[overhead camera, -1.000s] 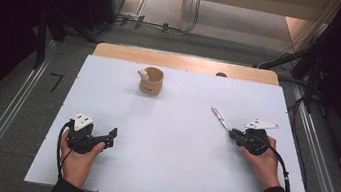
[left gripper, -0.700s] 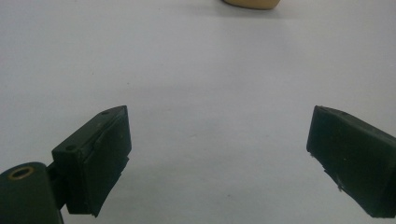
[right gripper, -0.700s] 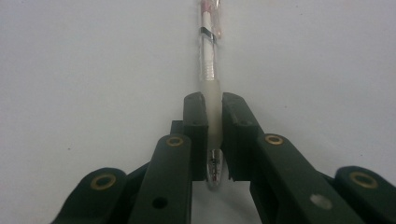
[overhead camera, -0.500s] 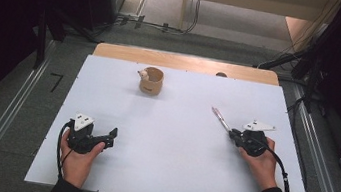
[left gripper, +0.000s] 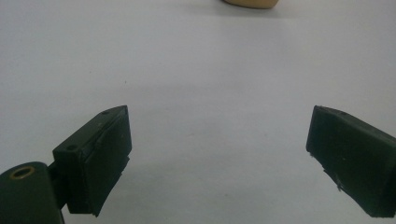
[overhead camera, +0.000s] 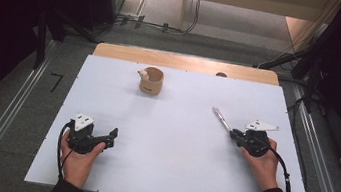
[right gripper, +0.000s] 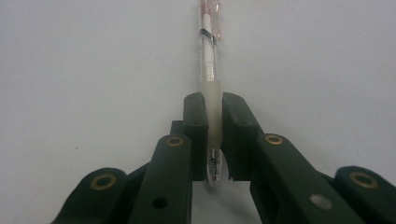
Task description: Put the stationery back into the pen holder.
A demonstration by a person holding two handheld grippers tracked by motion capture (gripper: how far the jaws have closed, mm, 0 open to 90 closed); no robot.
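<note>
Now | left hand-held gripper spread | right hand-held gripper pinching pen

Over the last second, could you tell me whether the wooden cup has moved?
No. The wooden cup sits at the same spot by the table's far edge.

Clear pen — pink, black-banded

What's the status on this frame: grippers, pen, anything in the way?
Right gripper shut on pen. Left gripper open, holding nothing, low over the table. Wooden cup far side, apart. Nothing between.
</note>
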